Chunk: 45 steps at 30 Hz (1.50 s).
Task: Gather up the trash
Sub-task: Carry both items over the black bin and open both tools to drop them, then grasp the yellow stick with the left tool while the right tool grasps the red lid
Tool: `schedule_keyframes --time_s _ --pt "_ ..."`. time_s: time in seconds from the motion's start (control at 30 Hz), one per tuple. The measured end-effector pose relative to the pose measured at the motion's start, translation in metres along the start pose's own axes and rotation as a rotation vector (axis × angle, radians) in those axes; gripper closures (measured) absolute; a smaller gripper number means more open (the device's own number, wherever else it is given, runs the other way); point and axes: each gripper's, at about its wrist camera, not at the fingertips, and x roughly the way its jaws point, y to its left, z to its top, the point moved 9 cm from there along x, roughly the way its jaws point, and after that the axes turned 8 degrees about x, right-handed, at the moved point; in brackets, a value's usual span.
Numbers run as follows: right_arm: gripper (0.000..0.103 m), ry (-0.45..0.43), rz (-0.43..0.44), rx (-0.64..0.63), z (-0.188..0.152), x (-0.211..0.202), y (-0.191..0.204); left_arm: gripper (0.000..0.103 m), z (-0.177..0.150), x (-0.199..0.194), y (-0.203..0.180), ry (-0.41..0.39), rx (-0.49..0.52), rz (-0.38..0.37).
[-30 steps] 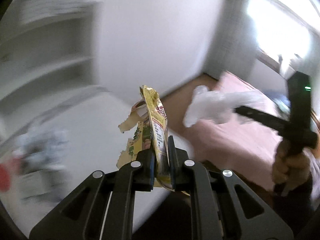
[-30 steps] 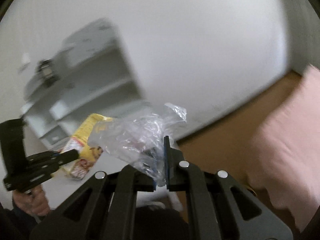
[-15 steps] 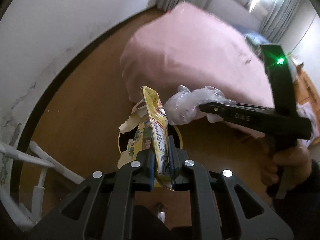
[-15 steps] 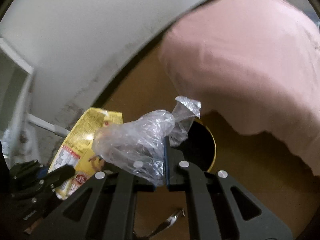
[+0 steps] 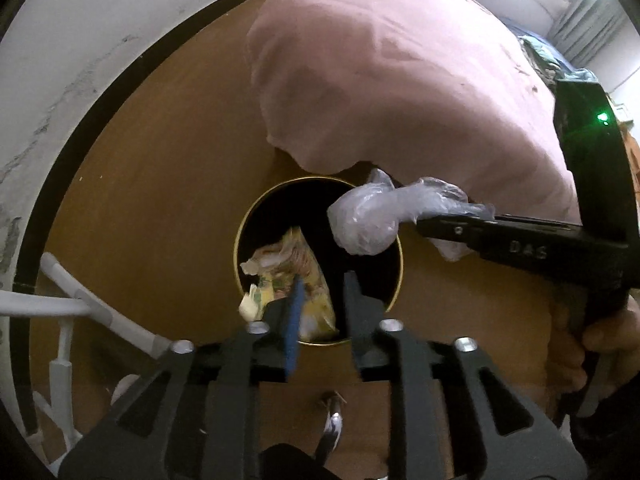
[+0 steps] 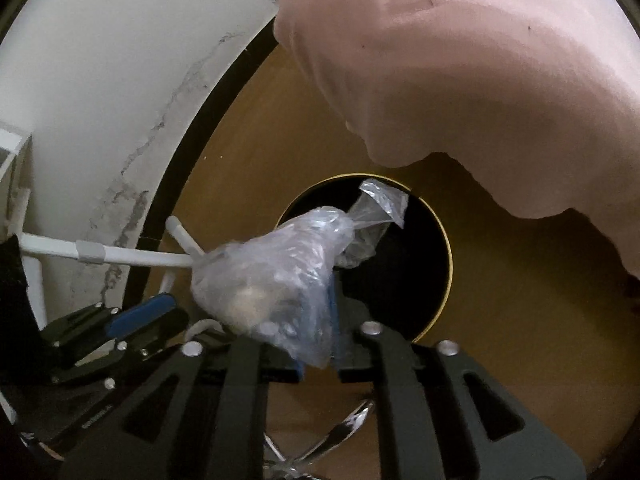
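Down inside the bin (image 5: 394, 300) the yellow wrapper (image 5: 296, 268) is already dropped, left gripper (image 5: 320, 300) spread empty; plastic bag (image 6: 280, 280) is clamped in the right gripper (image 6: 316, 316), not yet dropped.

yellow wrapper (image 5: 296, 276), clear bag (image 6: 276, 280), gold-rimmed black bin (image 5: 396, 280), pink cover (image 5: 400, 80)

Both views are dim and warm-toned, with daylight entering only at the curtains (image 5: 576, 12) at the upper right of the left view. Fisheye bending curves the wall (image 6: 100, 92) and floor; dark vignette rings the edges. The plastic bag (image 6: 276, 280) looks motion-blurred up close.
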Motion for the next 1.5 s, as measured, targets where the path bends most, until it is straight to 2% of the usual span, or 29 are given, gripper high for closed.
schedule_keyframes --time_s 0.03,0.07,0.17,0.33,0.5,0.6,0.67,0.7,0.77,0.87,0.97,1.0,1.07,1.1,1.2,1.27,1.37,1.5 --pt "0.038 -0.003 0.015 0.005 0.0 -0.001 0.0 0.056 0.0 0.001 0.002 -0.001 -0.005 0.0" --pt "0.023 -0.017 0.022 0.007 0.002 -0.002 0.002 0.049 0.001 -0.003 0.001 -0.006 -0.008 0.002" --pt "0.023 -0.046 0.023 -0.003 0.007 -0.014 0.0 0.041 0.0 -0.012 0.001 -0.025 0.002 0.023" --pt "0.023 -0.126 0.013 -0.013 0.015 -0.058 0.006 0.012 0.004 -0.06 -0.02 -0.094 0.054 0.045" --pt "0.02 -0.278 -0.04 -0.123 0.012 -0.136 0.039 0.01 0.0 -0.147 -0.047 -0.195 0.114 0.069" --pt "0.016 -0.37 -0.012 -0.218 0.001 -0.186 0.087 0.009 -0.018 -0.221 -0.046 -0.277 0.108 0.118" --pt "0.015 -0.396 0.017 -0.288 -0.012 -0.203 0.124 0.008 -0.036 -0.261 -0.035 -0.324 0.084 0.145" --pt "0.015 -0.402 0.04 -0.334 -0.021 -0.209 0.147 0.008 -0.053 -0.292 -0.023 -0.358 0.058 0.178" --pt "0.015 -0.393 0.114 -0.45 -0.05 -0.216 0.209 0.008 -0.078 -0.326 -0.001 -0.385 0.011 0.239" --pt "0.015 -0.341 0.21 -0.609 -0.095 -0.211 0.295 0.008 -0.141 -0.379 0.052 -0.403 -0.114 0.379" --pt "0.015 -0.282 0.295 -0.793 -0.156 -0.2 0.382 0.008 -0.219 -0.421 0.113 -0.396 -0.273 0.52" --pt "0.015 -0.26 0.325 -0.852 -0.178 -0.197 0.407 0.008 -0.257 -0.437 0.138 -0.388 -0.351 0.576" --pt "0.015 -0.197 0.386 -0.966 -0.227 -0.191 0.457 0.008 -0.304 -0.456 0.168 -0.379 -0.46 0.634" --pt "0.015 -0.166 0.411 -1.011 -0.248 -0.188 0.475 0.008 -0.342 -0.469 0.189 -0.375 -0.545 0.672" --pt "0.015 -0.085 0.467 -1.139 -0.315 -0.178 0.536 0.008 -0.411 -0.488 0.224 -0.36 -0.705 0.731" --pt "0.015 -0.06 0.478 -1.185 -0.347 -0.173 0.561 0.008 -0.444 -0.497 0.243 -0.356 -0.774 0.75" --pt "0.015 -0.018 0.503 -1.226 -0.38 -0.168 0.594 0.008 -0.473 -0.505 0.267 -0.347 -0.811 0.757" --pt "0.015 0.012 0.495 -1.256 -0.4 -0.154 0.621 0.008 -0.487 -0.498 0.299 -0.315 -0.836 0.748"
